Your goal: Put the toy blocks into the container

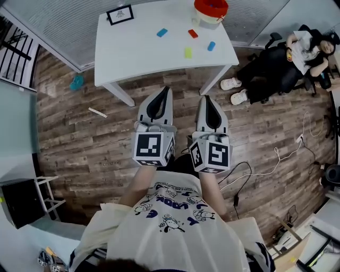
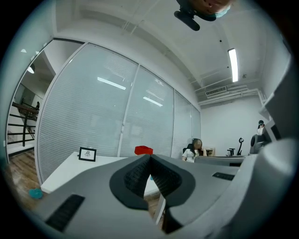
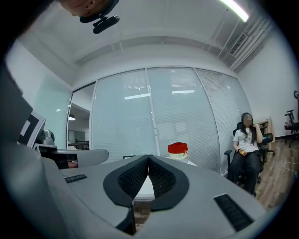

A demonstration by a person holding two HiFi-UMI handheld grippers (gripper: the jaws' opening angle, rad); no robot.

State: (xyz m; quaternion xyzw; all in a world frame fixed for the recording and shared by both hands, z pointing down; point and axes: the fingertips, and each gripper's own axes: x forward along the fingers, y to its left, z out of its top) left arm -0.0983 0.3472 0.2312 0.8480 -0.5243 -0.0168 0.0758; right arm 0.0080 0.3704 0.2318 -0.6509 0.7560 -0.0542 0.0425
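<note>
Wooden floor lies open between the worktop and the left hand-held gripper and right hand-held gripper, both closed and empty. The container seemingly sits at the far edge, with blocks scattered nearby.

Printed T-shirt (cream), grey left claw, grey right claw

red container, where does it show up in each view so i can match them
Head view: the red container is at the top edge, right of centre, on the far right corner of the white table.
Left gripper view: the red container is small, just below the picture's centre.
Right gripper view: the red container is a little right of and below centre.
Shared landmark: the white table it stands on.
</note>
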